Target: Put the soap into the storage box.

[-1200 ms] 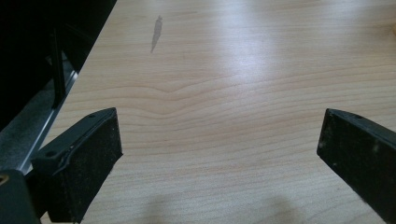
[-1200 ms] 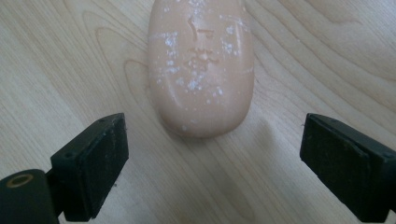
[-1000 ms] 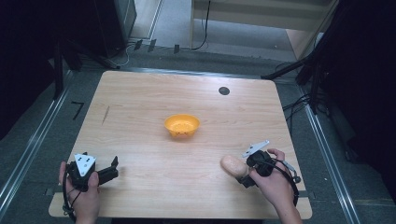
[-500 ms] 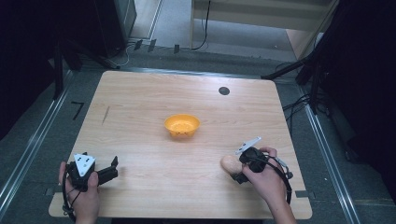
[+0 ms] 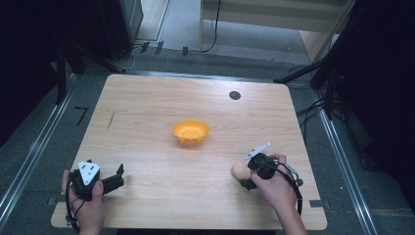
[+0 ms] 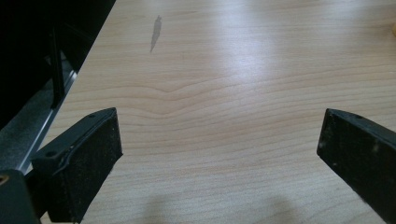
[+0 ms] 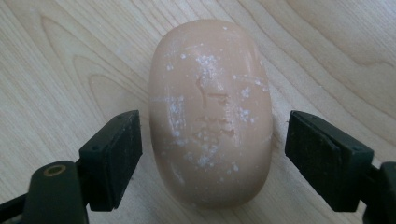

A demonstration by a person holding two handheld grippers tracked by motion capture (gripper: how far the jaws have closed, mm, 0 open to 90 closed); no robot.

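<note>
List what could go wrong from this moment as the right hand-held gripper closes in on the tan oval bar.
1. The tan oval bar looks smooth and rounded; the right hand-held gripper straddles it with open jaws, so it may squirt forward when squeezed.
2. A small gap shows on each side; if one pad touches first, the bar could slide on the table.

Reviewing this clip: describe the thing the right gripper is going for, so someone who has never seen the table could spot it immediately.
Start at the wooden table and go to its near right part, where the right gripper sits. Between its open fingers lies a pale peach oval lump, smooth and dusted with white specks. The only other loose item, the orange bowl, is mid-table and far brighter.
</note>
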